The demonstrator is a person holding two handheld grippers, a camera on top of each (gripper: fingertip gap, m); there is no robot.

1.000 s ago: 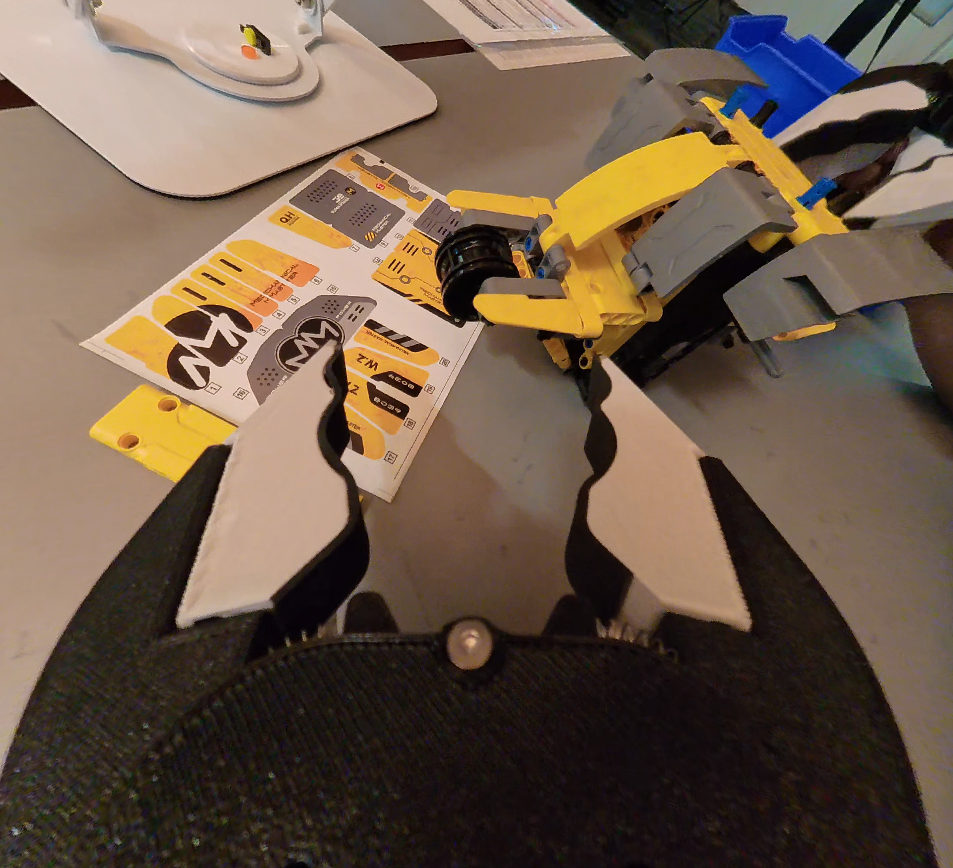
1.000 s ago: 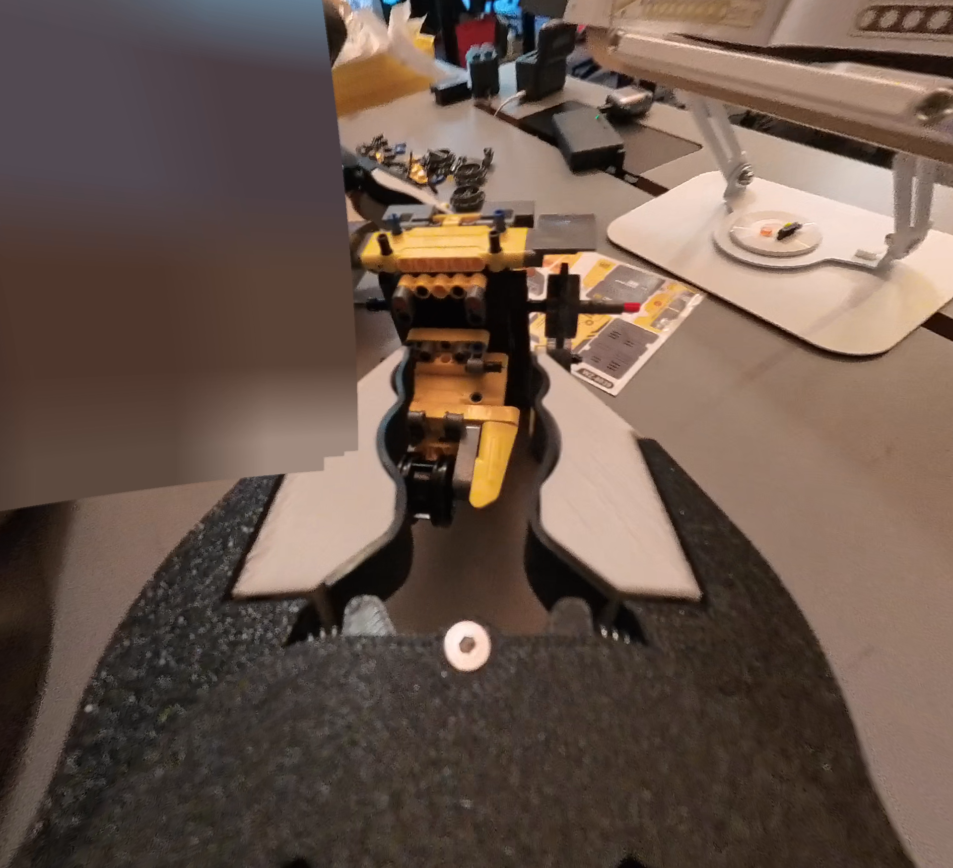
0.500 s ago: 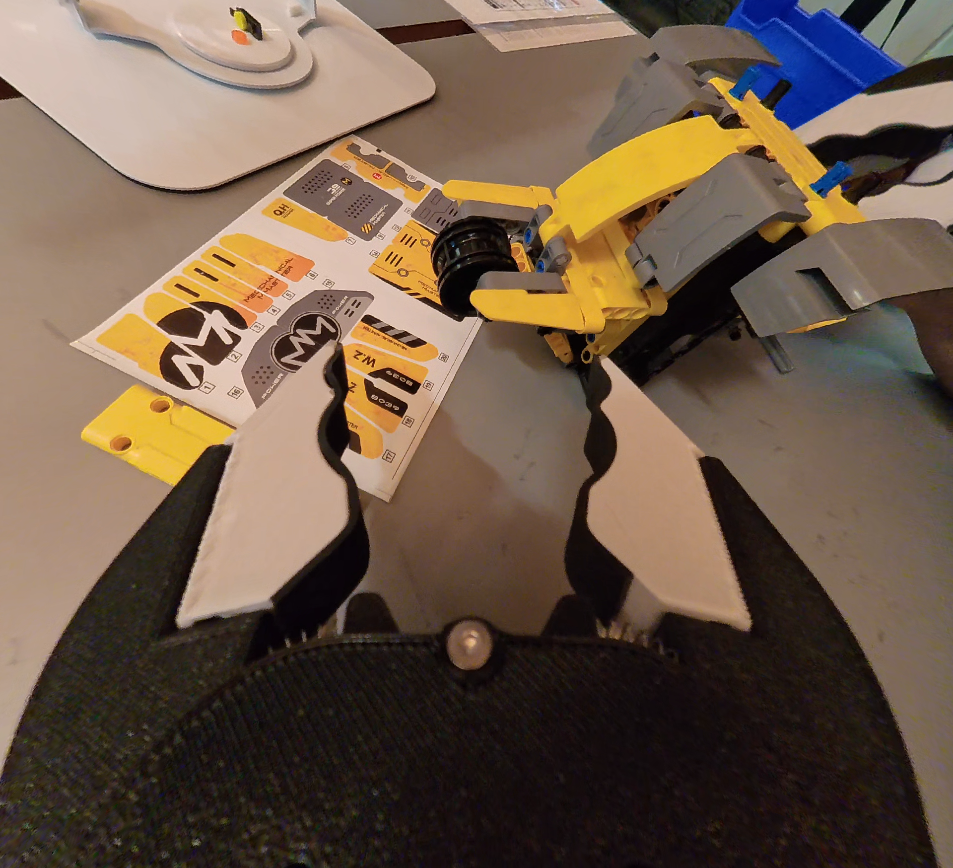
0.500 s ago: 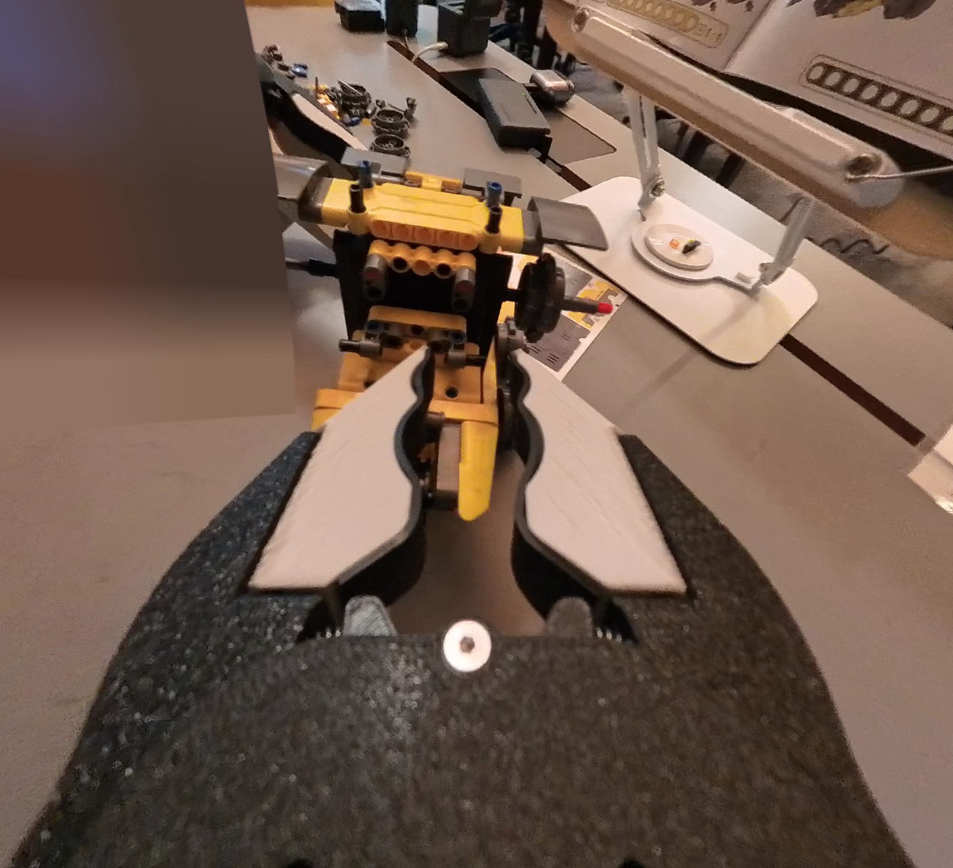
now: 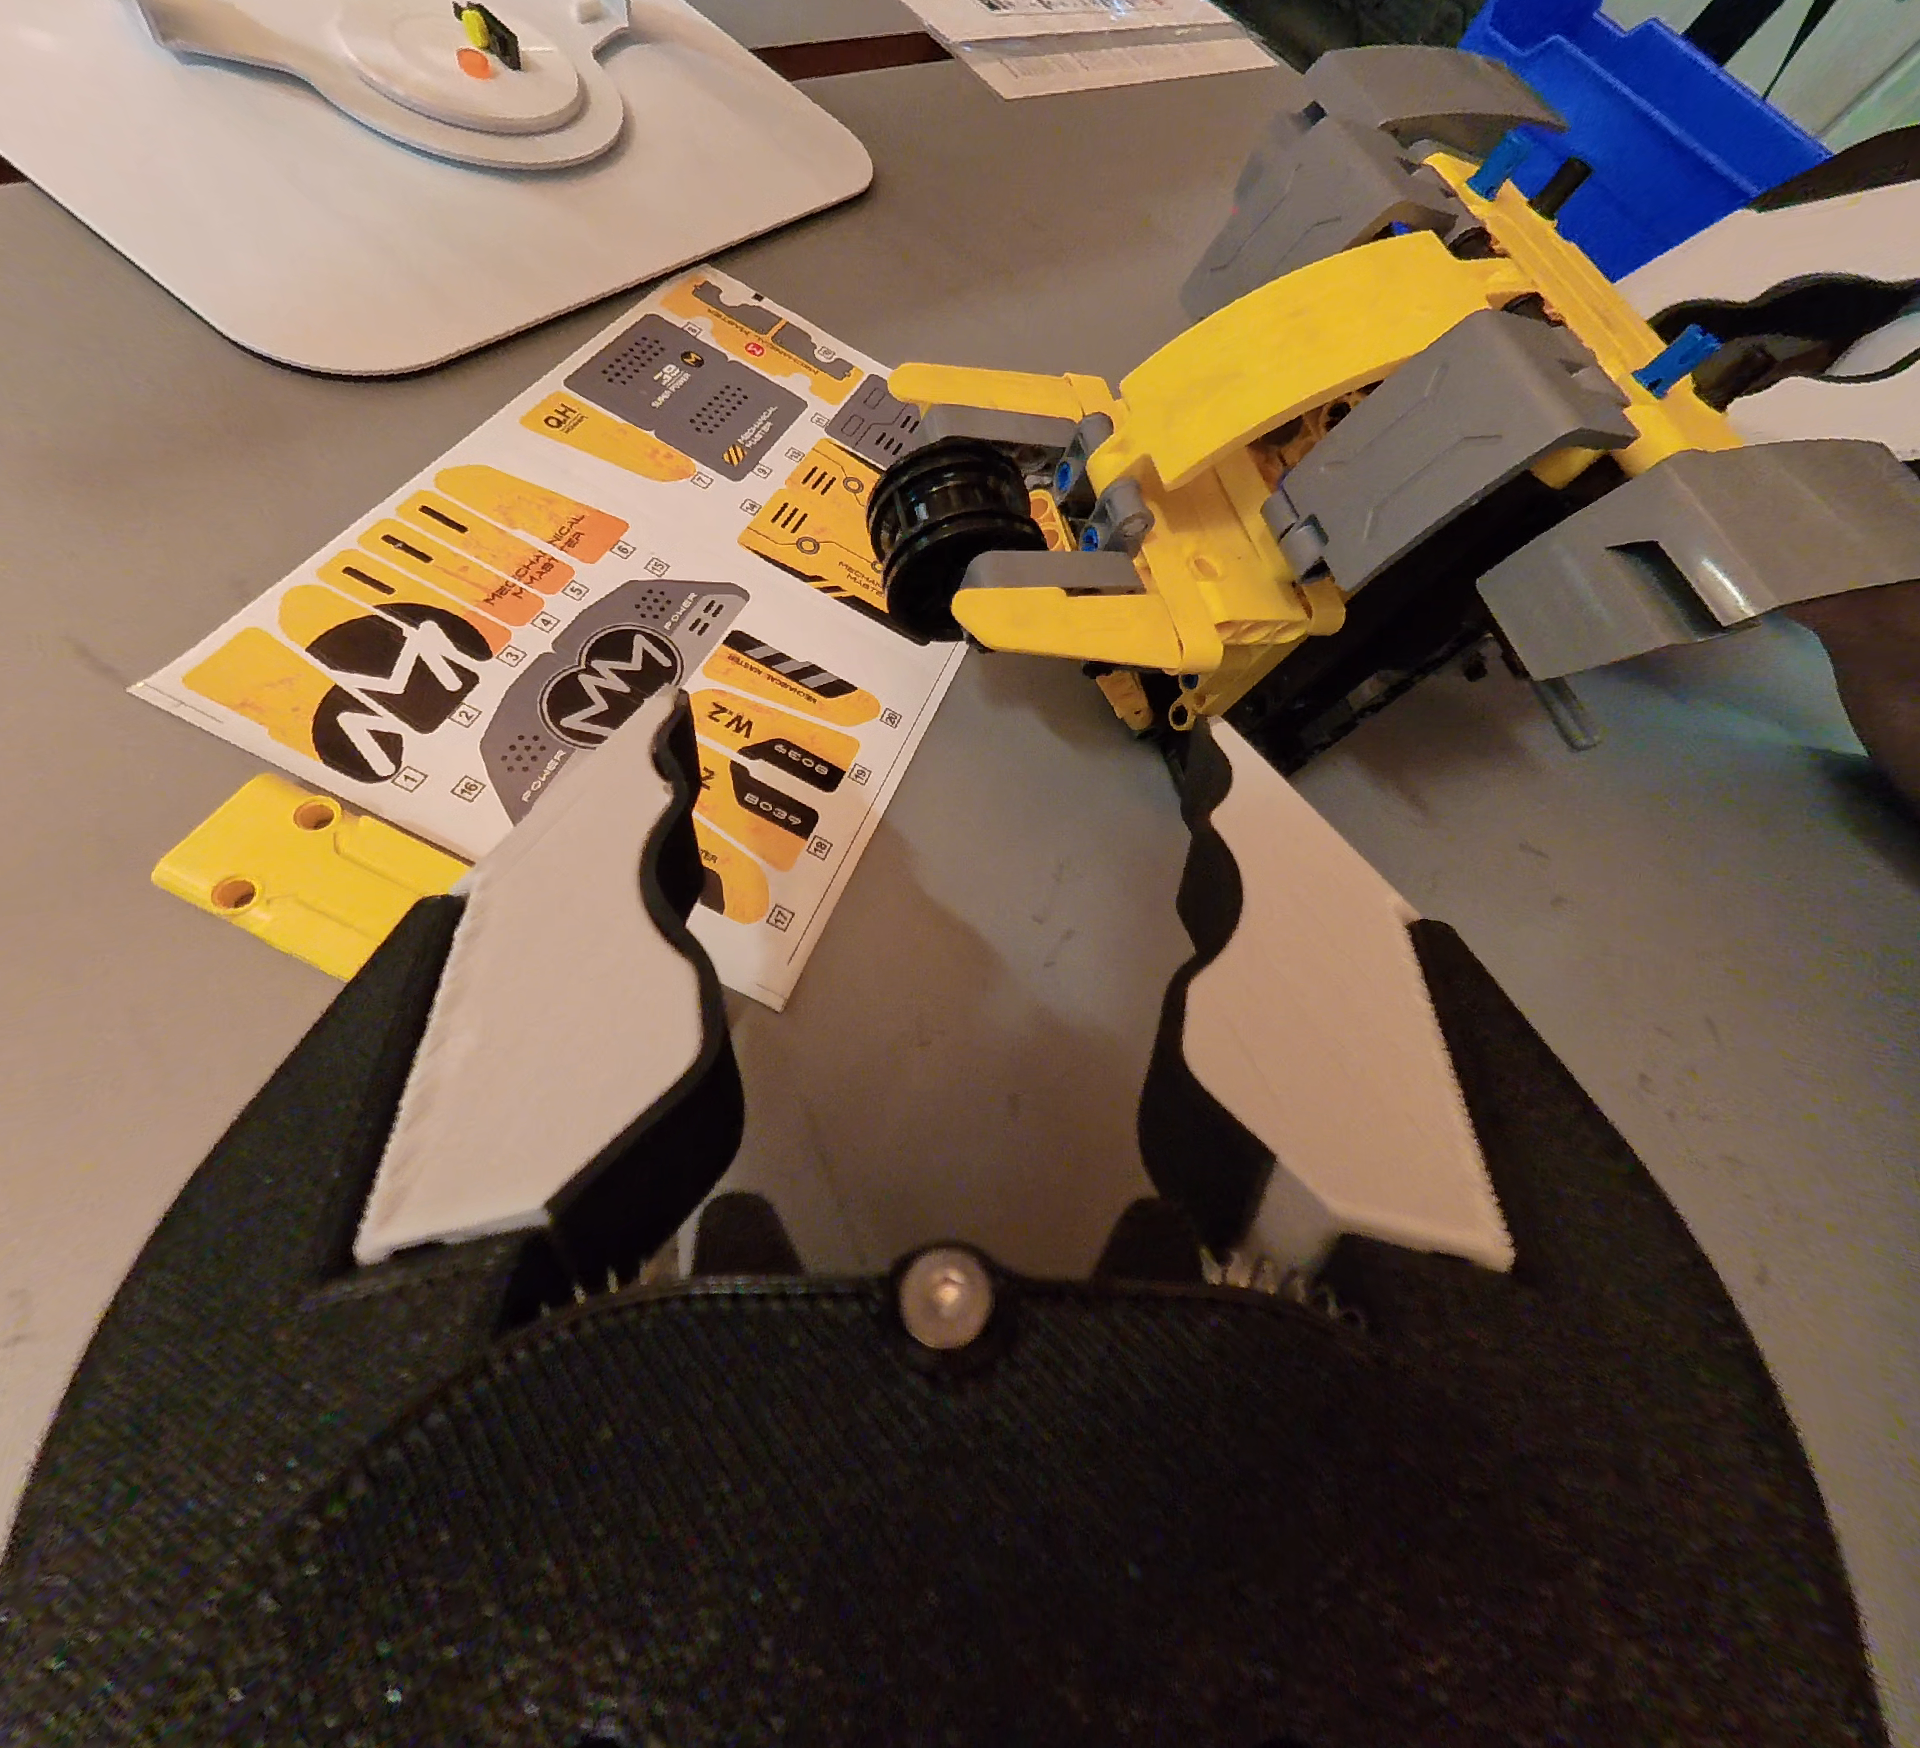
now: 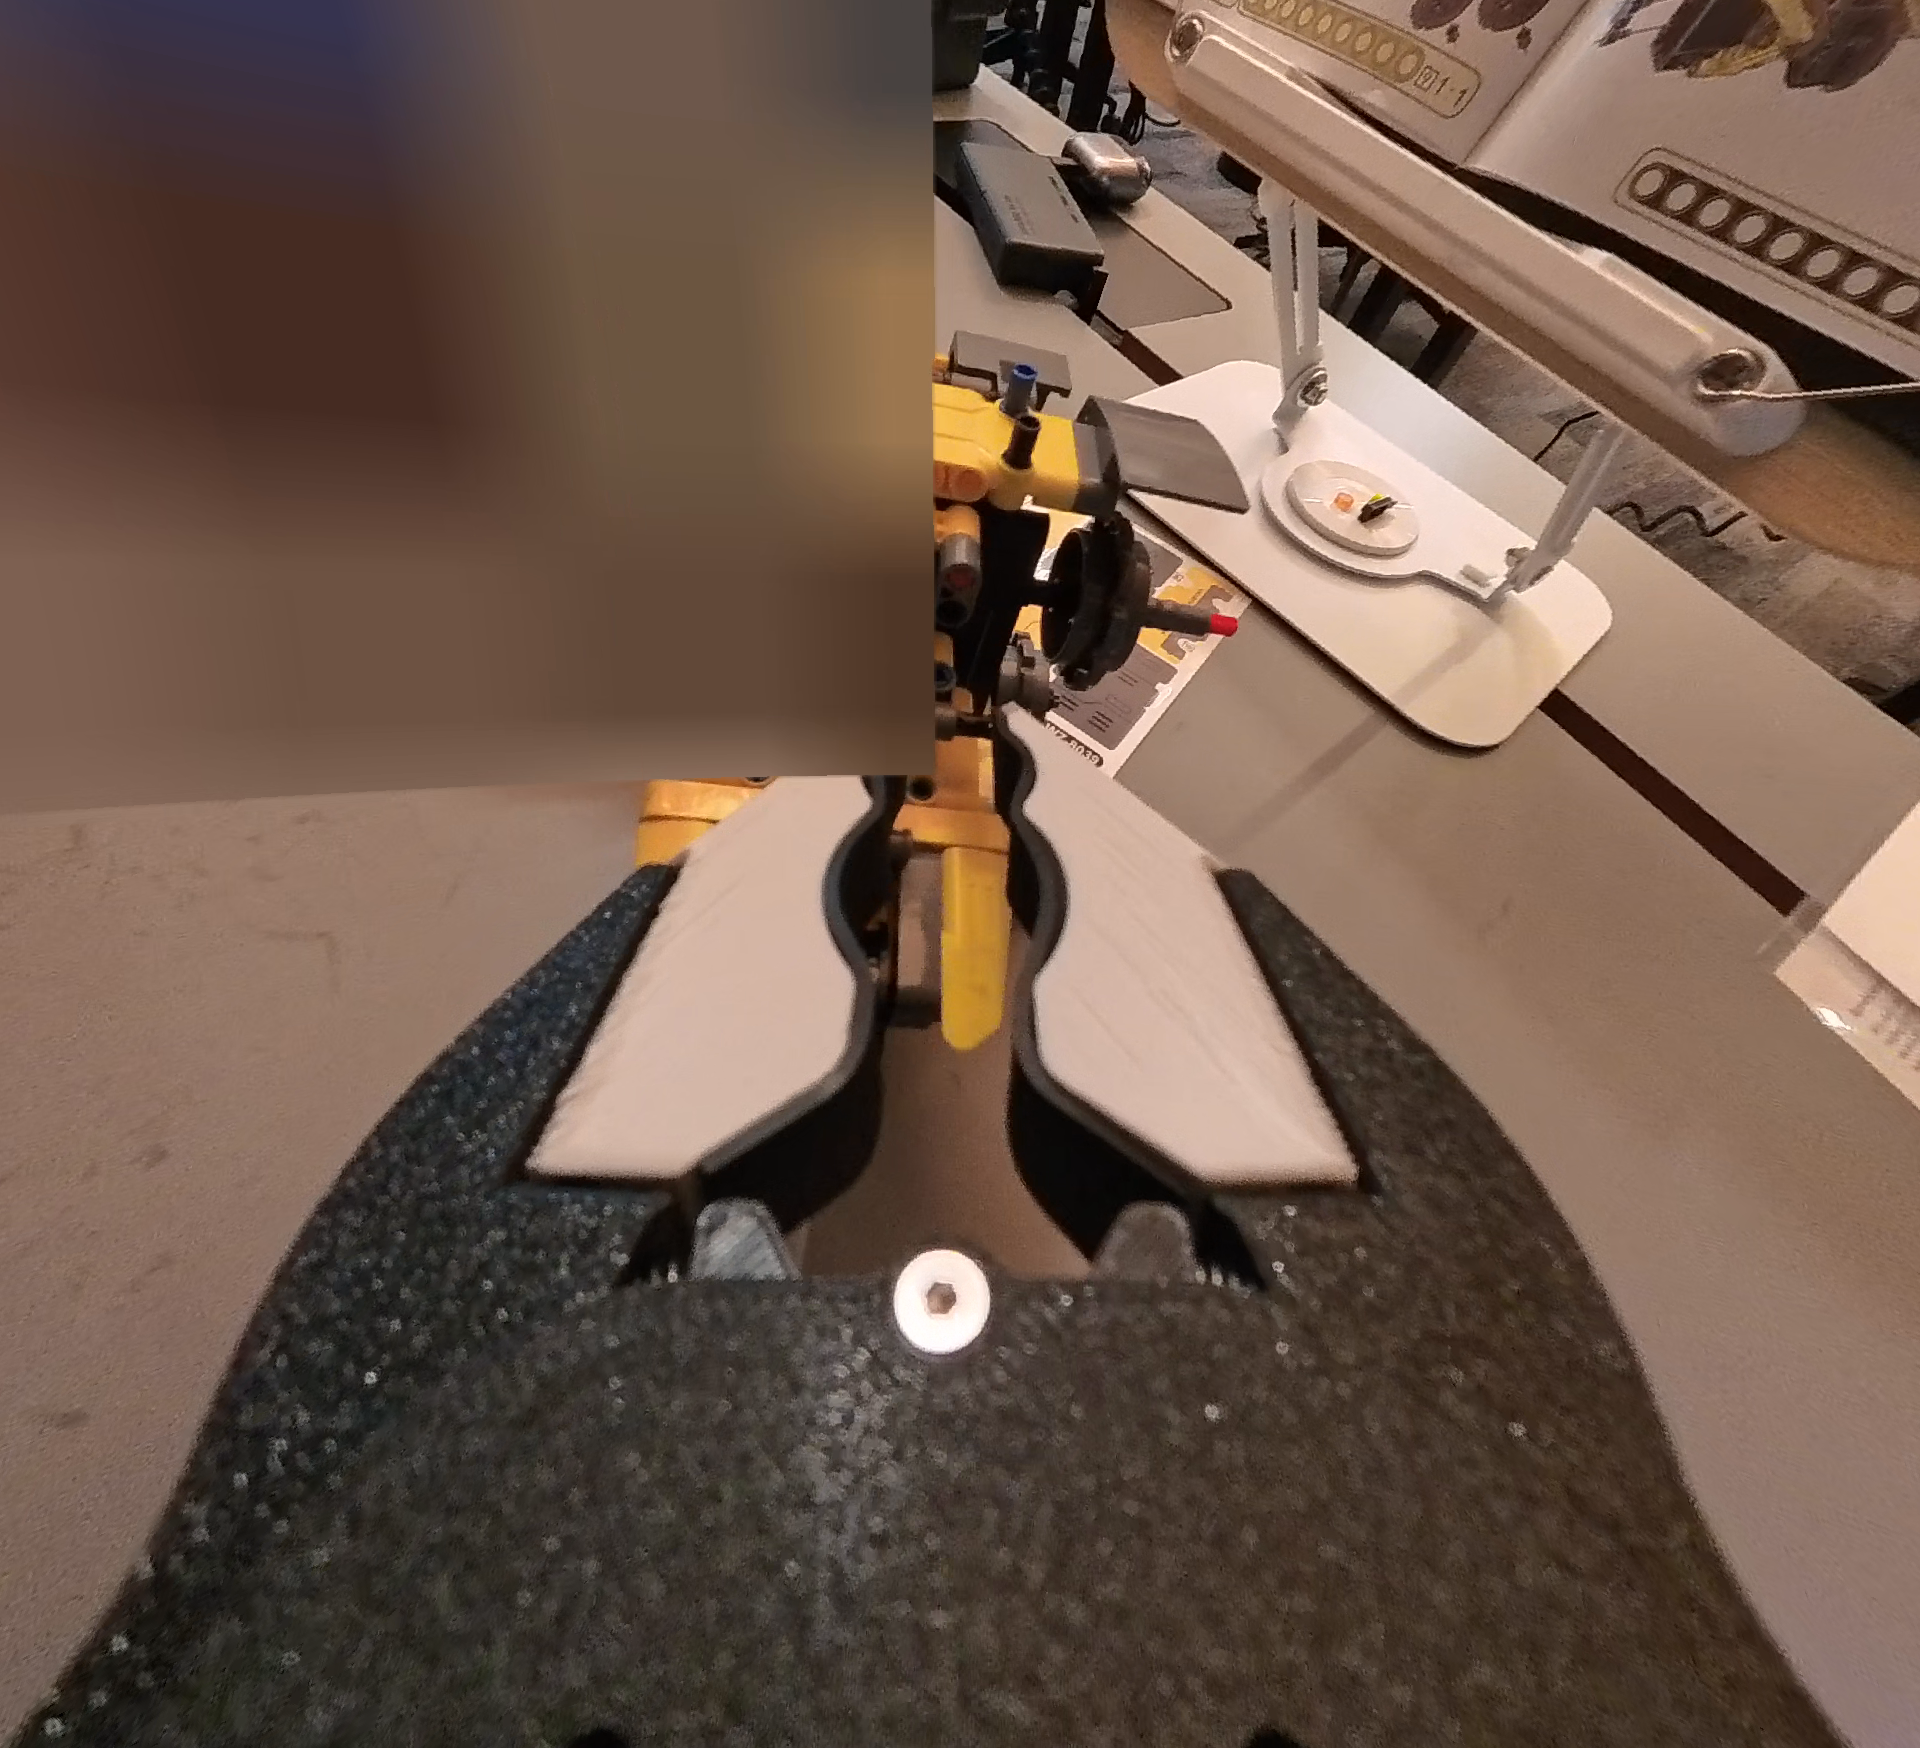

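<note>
Fingers of the right gripper (image 6: 940,825) stand narrow, closed on the near end of the yellow and grey brick model (image 5: 1340,472), whose yellow parts sit pinched between them in the right wrist view. The model's long axis runs straight away from that gripper, toward a black wheel hub (image 6: 1091,602) on an axle with a red tip at its far right side. It appears raised at that end, though how much rests on the grey worktop (image 5: 1039,888) I cannot tell.

The left gripper (image 5: 935,742) holds nothing, its fingers wide apart above the worktop. The model lies ahead and to its right, its underside just beyond the right fingertip. A sticker sheet (image 5: 582,618) lies under the left fingertip, a flat yellow panel (image 5: 281,867) beside it, and a white stand base (image 5: 343,223) farther off.
</note>
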